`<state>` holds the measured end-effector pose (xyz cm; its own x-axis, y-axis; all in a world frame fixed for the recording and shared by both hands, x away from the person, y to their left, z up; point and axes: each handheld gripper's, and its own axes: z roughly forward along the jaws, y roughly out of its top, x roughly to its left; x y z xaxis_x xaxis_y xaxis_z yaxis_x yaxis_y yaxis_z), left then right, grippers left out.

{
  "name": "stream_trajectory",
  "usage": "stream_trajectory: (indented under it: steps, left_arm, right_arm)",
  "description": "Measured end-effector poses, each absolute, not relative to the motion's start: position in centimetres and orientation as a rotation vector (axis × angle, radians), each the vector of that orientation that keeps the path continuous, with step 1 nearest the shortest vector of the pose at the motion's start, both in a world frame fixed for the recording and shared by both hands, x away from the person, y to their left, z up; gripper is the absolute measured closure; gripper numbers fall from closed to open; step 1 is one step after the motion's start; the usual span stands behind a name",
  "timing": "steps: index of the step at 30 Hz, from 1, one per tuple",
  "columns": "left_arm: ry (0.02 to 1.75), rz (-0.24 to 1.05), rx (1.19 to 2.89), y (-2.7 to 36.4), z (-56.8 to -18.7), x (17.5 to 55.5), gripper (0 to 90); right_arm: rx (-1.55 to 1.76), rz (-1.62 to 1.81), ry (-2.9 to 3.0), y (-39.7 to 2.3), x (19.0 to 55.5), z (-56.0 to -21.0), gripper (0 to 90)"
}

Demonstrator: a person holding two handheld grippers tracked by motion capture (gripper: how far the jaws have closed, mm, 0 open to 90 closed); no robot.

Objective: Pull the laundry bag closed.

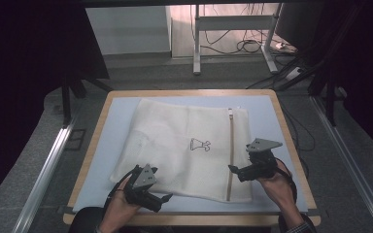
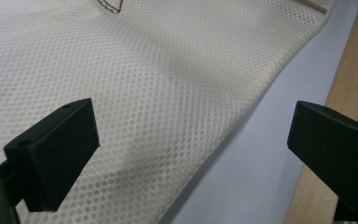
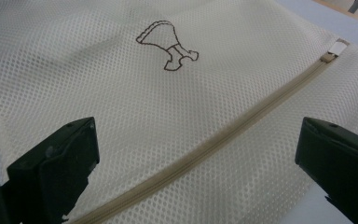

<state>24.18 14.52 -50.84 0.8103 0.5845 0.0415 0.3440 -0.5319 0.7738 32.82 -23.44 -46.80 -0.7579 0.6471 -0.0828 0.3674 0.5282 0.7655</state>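
A cream mesh laundry bag (image 1: 184, 145) lies flat on the table, with a tan zipper (image 1: 231, 155) along its right side and a small dress outline (image 1: 199, 144) printed at its middle. My left gripper (image 1: 165, 198) hovers open at the bag's near left corner; its view shows the mesh (image 2: 158, 93) and the bag's edge between the jaws. My right gripper (image 1: 233, 170) is open beside the zipper's near part. Its view has the zipper (image 3: 223, 140), the white pull tab (image 3: 339, 47) and the dress outline (image 3: 168, 44) ahead of its spread jaws.
The bag rests on a pale blue mat (image 1: 111, 141) over a wooden table (image 1: 91, 145). Metal rails (image 1: 48, 165) run along both sides on the grey floor. A desk frame and cables (image 1: 243, 46) stand beyond the far edge.
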Motion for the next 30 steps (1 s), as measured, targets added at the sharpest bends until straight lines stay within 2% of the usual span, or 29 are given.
stream_trajectory:
  steps: [30]
  left_arm:
    - [0.774, 0.458, 2.117, 18.2, -50.4, 22.8, 1.5]
  right_arm:
    - [0.864, 1.088, 2.362, -26.3, 28.0, -46.2, 0.0]
